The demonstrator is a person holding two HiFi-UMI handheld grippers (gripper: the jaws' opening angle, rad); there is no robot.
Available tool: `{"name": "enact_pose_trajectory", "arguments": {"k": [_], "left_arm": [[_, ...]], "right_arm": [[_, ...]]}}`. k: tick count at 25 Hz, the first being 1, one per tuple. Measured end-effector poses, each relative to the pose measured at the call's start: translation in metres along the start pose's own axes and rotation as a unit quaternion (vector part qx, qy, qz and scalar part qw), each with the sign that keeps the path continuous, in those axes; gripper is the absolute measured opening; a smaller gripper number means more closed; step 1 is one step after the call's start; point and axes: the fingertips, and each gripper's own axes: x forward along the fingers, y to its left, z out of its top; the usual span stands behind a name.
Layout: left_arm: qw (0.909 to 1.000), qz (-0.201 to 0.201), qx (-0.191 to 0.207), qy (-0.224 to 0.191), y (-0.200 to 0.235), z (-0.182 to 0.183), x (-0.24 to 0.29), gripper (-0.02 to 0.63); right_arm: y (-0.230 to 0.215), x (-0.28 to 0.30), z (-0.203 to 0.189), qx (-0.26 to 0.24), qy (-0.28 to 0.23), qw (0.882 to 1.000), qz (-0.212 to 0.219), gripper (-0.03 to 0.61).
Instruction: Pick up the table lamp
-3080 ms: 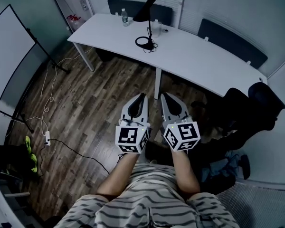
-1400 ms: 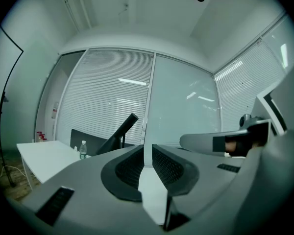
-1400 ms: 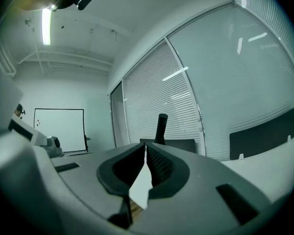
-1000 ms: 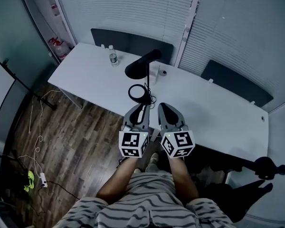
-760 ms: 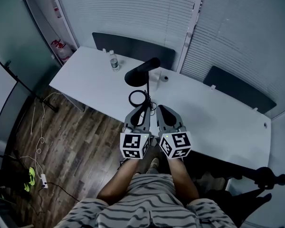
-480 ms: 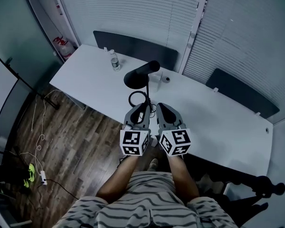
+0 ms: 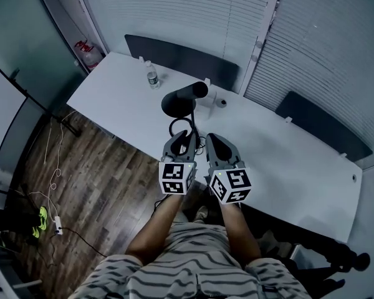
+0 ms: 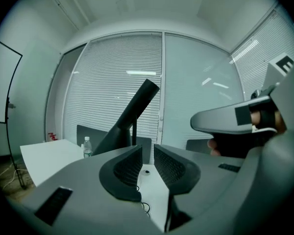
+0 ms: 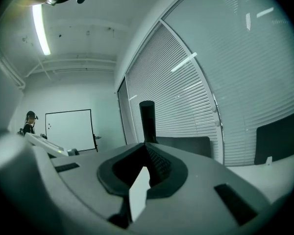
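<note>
The black table lamp stands on the white table, its cone shade tilted over a ring base. My left gripper points at that base from the near side. Its jaws are opening, and in the left gripper view nothing is between them; the lamp rises just beyond them. My right gripper is beside the left one, to the right of the lamp. In the right gripper view its tips meet with nothing held, and the lamp's shade stands behind them.
A water bottle and a small white cup stand on the table behind the lamp. Two dark chairs sit at the far side, against the blinds. Cables lie on the wood floor at the left.
Both grippers have moved forward over the table's near edge. The left gripper's tip is now at the lamp's ring base, which it was short of before.
</note>
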Motion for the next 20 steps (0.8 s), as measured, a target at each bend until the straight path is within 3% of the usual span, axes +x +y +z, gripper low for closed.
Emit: {"name": "enact_pose_trajectory", "arguments": {"k": [10, 20], "left_arm": [[0.9984, -0.022, 0.015, 0.049, 0.017, -0.040, 0.047, 0.096], [0.9962, -0.047, 0.017, 0.071, 0.027, -0.072, 0.087, 0.123]], "right_arm": [[-0.018, 0.015, 0.004, 0.005, -0.001, 0.999, -0.032, 0.012], [-0.036, 0.023, 0.004, 0.002, 0.000, 0.999, -0.054, 0.012]]}}
